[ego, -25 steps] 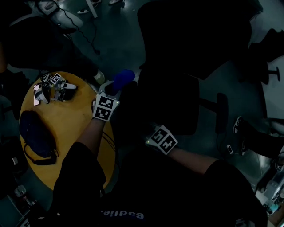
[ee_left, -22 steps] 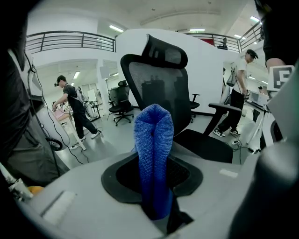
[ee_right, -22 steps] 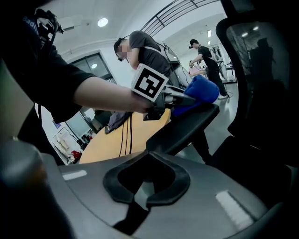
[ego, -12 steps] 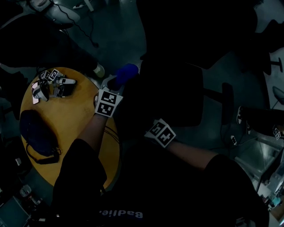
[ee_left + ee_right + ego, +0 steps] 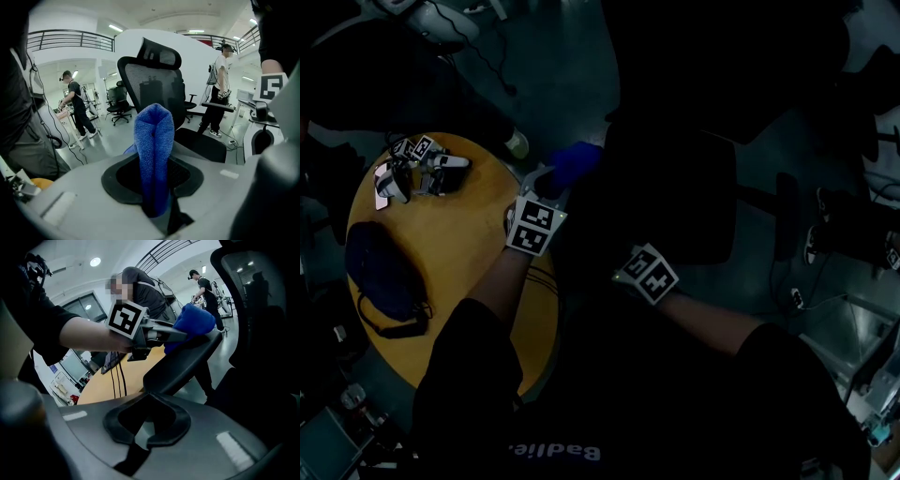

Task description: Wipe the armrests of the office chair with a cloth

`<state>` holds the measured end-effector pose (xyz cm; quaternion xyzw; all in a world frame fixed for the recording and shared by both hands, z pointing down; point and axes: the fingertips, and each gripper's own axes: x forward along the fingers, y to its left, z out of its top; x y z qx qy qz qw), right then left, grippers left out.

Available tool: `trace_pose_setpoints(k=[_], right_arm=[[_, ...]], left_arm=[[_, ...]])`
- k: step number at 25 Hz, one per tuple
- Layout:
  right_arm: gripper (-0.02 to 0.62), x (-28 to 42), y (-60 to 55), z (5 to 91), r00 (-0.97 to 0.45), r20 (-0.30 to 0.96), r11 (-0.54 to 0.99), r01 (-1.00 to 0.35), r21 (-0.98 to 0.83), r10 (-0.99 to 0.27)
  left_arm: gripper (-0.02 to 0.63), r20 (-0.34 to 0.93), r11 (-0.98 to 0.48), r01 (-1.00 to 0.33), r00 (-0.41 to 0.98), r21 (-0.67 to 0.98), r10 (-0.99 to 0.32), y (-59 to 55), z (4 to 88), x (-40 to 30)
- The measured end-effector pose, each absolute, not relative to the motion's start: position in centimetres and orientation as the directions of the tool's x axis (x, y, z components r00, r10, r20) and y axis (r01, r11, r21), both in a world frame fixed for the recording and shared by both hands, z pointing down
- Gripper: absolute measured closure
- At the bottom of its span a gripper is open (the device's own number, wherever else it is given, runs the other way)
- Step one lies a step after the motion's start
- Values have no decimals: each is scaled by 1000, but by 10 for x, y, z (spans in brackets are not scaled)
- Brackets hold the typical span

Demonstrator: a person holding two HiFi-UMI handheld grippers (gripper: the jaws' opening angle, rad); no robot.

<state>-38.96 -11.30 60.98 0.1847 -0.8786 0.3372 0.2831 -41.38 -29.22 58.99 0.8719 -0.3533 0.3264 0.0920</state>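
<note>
blue cloth (image 5: pixel 153 154) tight in jaws of left gripper (image 5: pixel 157 204), on armrest (image 5: pixel 187 362); right gripper (image 5: pixel 140 437) closed, empty

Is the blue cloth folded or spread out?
Folded. The blue cloth stands doubled over, pinched in the left gripper.

Head view: from above, steeply down on round table (image 5: pixel 450 281) and office chair (image 5: pixel 675 202), mid range. Left gripper view: close on blue cloth (image 5: pixel 153 154) between its jaws, backrest (image 5: pixel 154 82) beyond. Right gripper view: low, armrest (image 5: pixel 183 364) just ahead of its jaws, facing left gripper (image 5: pixel 179 336). All three views share cloth and chair.
</note>
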Motion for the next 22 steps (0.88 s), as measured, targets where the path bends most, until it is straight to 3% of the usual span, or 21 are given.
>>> trace_pose_setpoints(k=[22], right_arm=[[591,-389,-114,611,-764,628,704,-528,-476,-148]], left_arm=[[477,647,-746,-663,543,-61,-535,-195,584,-417]])
